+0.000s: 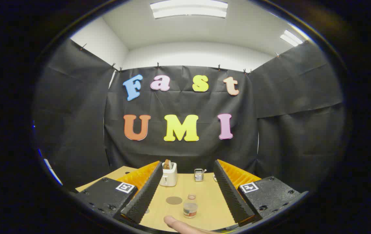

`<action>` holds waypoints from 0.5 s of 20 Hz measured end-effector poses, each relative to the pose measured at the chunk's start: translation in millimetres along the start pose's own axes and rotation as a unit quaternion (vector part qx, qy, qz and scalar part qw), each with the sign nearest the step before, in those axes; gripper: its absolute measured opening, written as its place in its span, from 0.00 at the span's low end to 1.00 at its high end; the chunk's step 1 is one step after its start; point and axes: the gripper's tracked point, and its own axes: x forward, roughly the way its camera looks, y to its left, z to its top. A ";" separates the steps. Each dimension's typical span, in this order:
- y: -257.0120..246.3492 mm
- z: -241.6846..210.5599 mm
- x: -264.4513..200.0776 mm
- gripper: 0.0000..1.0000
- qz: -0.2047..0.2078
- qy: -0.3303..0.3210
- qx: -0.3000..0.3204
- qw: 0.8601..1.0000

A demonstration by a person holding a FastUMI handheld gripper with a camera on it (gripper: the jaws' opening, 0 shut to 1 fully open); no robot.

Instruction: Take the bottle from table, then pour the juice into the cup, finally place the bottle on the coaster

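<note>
My gripper (188, 195) is open above the wooden table (211, 201), its two black ribbed fingers (144, 191) spread wide with nothing held. Between them on the table stands a small clear container (190, 209) with a reddish band near its base. Just behind it is a small thing with a pinkish round top (191, 196). I cannot tell which is the bottle and which the cup. A flat brown round coaster (173, 200) lies just left of them.
A person's fingertip (177, 223) rests on the table's near edge, in front of the clear container. At the table's far edge stand a white toaster (168, 175) with toast in it and a small metal ribbed object (199, 175).
</note>
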 end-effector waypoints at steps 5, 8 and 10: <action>0.3 -0.8 -0.1 1.00 -0.001 -0.006 -0.015 1.000; 1.0 -3.0 3.6 1.00 0.003 -0.004 -0.014 1.000; -1.4 -5.9 5.3 1.00 0.003 -0.001 -0.011 1.000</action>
